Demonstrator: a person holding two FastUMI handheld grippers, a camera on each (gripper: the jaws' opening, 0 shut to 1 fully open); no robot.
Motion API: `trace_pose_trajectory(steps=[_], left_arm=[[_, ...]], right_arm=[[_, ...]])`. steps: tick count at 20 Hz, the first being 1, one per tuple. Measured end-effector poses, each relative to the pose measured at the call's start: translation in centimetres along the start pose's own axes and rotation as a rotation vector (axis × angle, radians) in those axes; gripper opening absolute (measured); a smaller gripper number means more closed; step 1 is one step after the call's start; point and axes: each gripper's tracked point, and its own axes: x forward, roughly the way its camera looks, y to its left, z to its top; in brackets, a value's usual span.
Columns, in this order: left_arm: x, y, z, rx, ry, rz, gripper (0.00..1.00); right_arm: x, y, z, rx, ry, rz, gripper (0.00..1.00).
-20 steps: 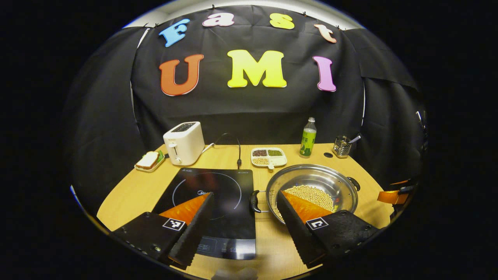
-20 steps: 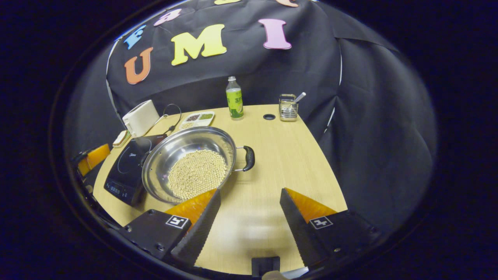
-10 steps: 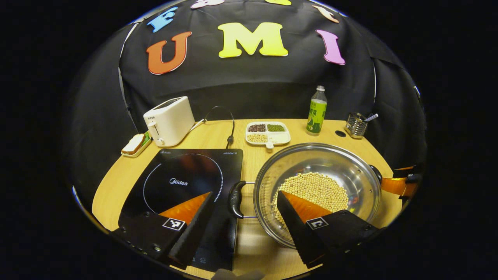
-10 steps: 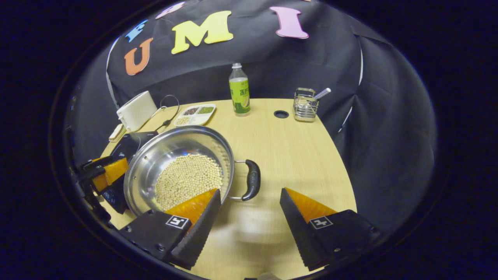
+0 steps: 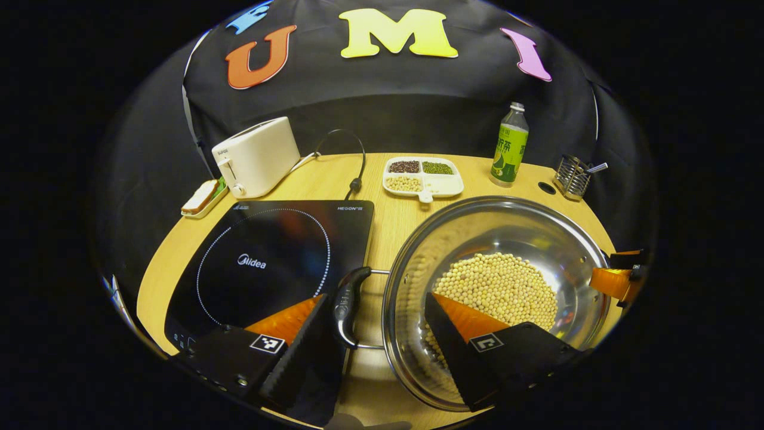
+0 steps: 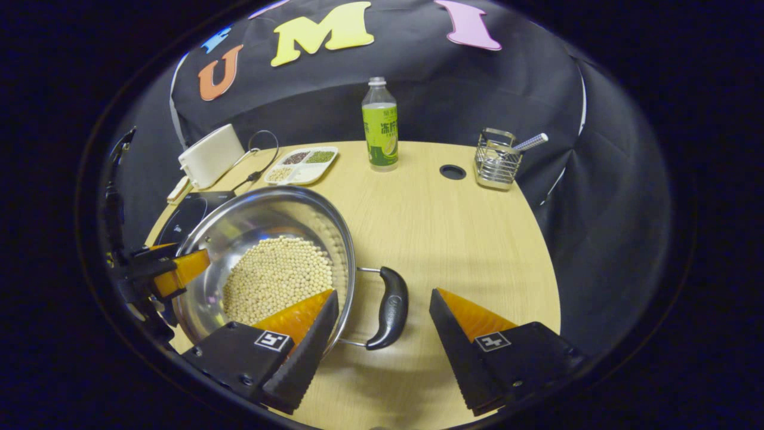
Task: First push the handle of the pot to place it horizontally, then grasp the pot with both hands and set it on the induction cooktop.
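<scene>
In the left gripper view, the left tongs (image 5: 376, 304) are spread wide at the bottom, with the pot's (image 5: 495, 292) black handle (image 5: 346, 306) seen between them; the induction cooktop (image 5: 268, 257) is seen left of centre.

In the right gripper view, the right tongs (image 6: 384, 301) are likewise spread wide around the other handle (image 6: 389, 308), lower centre, on the tabletop (image 6: 453, 239).

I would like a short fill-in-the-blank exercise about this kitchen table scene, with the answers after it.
1. The steel pot holds a heap of pale ____.
2. The left tongs are ____, with the pot's black handle between the fingers.
3. The induction cooktop lies in front of the white ____.
4. The green bottle stands ____ on the table.

Answers: beans; open; toaster; upright
</scene>
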Motion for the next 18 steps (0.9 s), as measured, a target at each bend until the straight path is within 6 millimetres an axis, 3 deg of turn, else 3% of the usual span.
trace_pose_trajectory(steps=[3,5,8,12,13,14,15,16,17,18], left_arm=[[0.3,-0.2,0.1,0.035,0.012,0.019,0.97],[0.6,0.2,0.0,0.046,0.022,0.041,0.94],[0.6,0.7,-0.1,0.013,0.042,0.055,0.75],[0.8,0.7,0.0,0.035,0.059,0.058,0.68],[0.6,0.5,0.0,0.033,0.063,0.059,0.77],[0.7,0.6,0.2,0.032,0.063,0.059,0.66],[0.6,0.5,0.3,0.037,0.067,0.057,0.64],[0.8,0.5,0.5,0.048,0.060,0.054,0.72],[0.5,0.4,0.9,0.062,0.051,0.053,0.60],[0.5,0.3,1.2,0.081,0.045,0.050,0.59]], right_arm=[[0.6,0.4,-0.2,0.001,0.025,0.008,0.96],[1.1,1.1,-0.6,0.014,0.047,0.027,0.84],[1.1,1.0,-0.7,0.030,0.074,0.003,0.69],[1.1,0.9,-1.0,0.035,0.138,-0.029,0.65],[0.9,1.0,-1.0,0.034,0.147,-0.036,0.63],[0.9,1.0,-0.8,0.036,0.145,-0.040,0.63],[0.8,1.0,-1.0,0.056,0.145,-0.042,0.60],[0.6,1.1,-1.2,0.076,0.148,-0.045,0.58],[0.3,1.0,-1.6,0.083,0.155,-0.042,0.53],[0.0,0.9,-1.6,0.108,0.152,-0.041,0.53]])
